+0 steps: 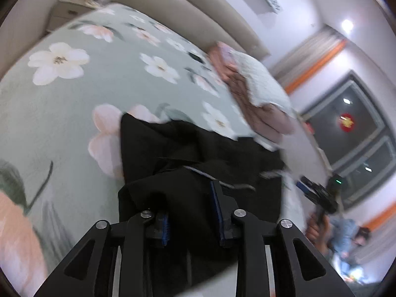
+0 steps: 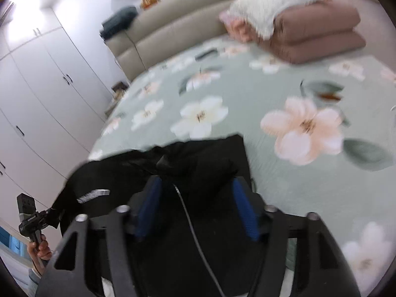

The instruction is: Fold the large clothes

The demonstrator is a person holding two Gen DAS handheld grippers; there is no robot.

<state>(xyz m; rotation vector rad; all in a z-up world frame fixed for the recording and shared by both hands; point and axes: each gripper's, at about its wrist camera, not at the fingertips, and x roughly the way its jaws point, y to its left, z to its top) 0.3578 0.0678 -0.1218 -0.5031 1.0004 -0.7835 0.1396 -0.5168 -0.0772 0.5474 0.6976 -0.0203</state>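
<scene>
A large black garment (image 1: 193,153) lies bunched at the near edge of a bed with a pale green floral cover (image 1: 81,94). My left gripper (image 1: 190,212) has its blue-padded fingers (image 1: 217,210) apart with black cloth between them. My right gripper (image 2: 195,198) also has its fingers (image 2: 151,203) apart over the black garment (image 2: 198,163), with a thin cord running between them. The other gripper shows at the right edge of the left wrist view (image 1: 319,195) and at the lower left of the right wrist view (image 2: 32,220).
A folded pink-brown quilt with a white pillow on it (image 2: 309,24) sits at the head of the bed. A beige headboard (image 2: 178,24) stands behind. White wardrobes (image 2: 44,86) line the left side. A nightstand (image 1: 69,10) and a dark window (image 1: 351,128) are in view.
</scene>
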